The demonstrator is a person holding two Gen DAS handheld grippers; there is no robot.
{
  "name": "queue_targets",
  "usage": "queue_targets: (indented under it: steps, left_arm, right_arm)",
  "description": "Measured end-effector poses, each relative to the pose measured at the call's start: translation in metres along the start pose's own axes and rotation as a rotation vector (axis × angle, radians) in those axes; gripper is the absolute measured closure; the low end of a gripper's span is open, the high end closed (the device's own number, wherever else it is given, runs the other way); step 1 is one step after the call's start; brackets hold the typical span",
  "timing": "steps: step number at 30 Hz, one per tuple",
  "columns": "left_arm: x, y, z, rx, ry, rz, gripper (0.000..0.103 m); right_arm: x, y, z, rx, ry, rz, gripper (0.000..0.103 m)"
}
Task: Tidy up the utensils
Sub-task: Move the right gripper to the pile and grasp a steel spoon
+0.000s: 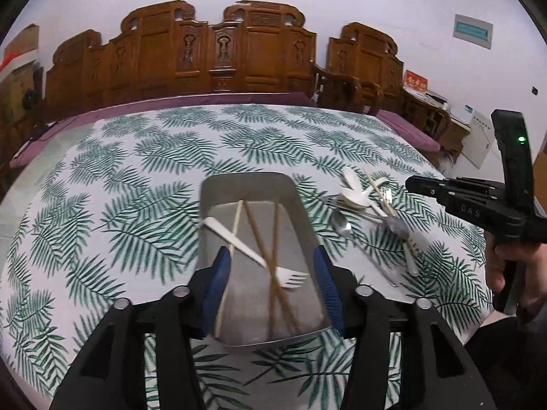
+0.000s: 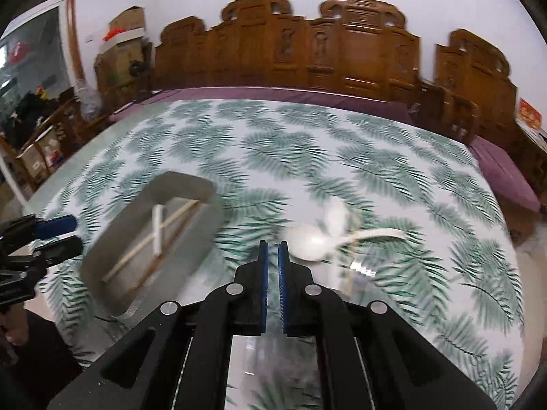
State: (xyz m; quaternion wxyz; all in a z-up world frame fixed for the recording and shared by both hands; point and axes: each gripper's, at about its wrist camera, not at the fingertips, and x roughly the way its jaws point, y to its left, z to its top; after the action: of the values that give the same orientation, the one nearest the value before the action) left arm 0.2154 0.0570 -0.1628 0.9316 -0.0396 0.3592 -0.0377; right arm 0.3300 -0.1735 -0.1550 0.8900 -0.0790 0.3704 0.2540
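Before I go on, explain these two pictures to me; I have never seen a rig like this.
A person holds one hand-held tool in each hand; each ends in two-fingered tongs with a camera looking along them. One picture looks from the left tool: the left tongs stand open over a metal tray holding chopsticks and a white fork. The other looks from the right tool: the right tongs are shut and hold nothing. Beside the tray, on the leaf-print tablecloth, lies a pile of spoons and other utensils.

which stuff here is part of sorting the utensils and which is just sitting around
Job: metal tray holding a white fork and chopsticks; pile of spoons on the tablecloth.
Lying about: carved wooden chairs, cardboard boxes.
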Motion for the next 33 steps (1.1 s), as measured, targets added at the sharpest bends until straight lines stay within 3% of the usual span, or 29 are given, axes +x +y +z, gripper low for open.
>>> queue_targets:
  steps: [5, 8, 17, 25, 31, 33]
  left_arm:
    - [0.005, -0.017, 0.000, 0.023, 0.002, -0.023, 0.047]
    - [0.007, -0.024, -0.001, 0.035, 0.002, -0.032, 0.036]
    - [0.013, -0.043, -0.005, 0.071, 0.017, -0.048, 0.036]
    - [0.018, -0.048, -0.006, 0.077, 0.025, -0.046, 0.036]
    - [0.020, -0.052, -0.007, 0.085, 0.029, -0.043, 0.036]
    - [0.019, -0.053, -0.007, 0.084, 0.028, -0.043, 0.036]
  right_arm:
    - [0.009, -0.028, -0.016, 0.036, 0.012, -0.050, 0.095]
    - [0.018, -0.033, -0.027, 0.038, 0.033, -0.041, 0.086]
    - [0.054, -0.018, -0.025, -0.069, 0.080, -0.006, 0.075]
    - [0.094, -0.016, -0.016, -0.131, 0.208, 0.022, 0.075]
    - [0.096, -0.014, -0.021, -0.149, 0.266, 0.062, 0.075]
    - [0.095, -0.012, -0.024, -0.161, 0.284, 0.059, 0.085]
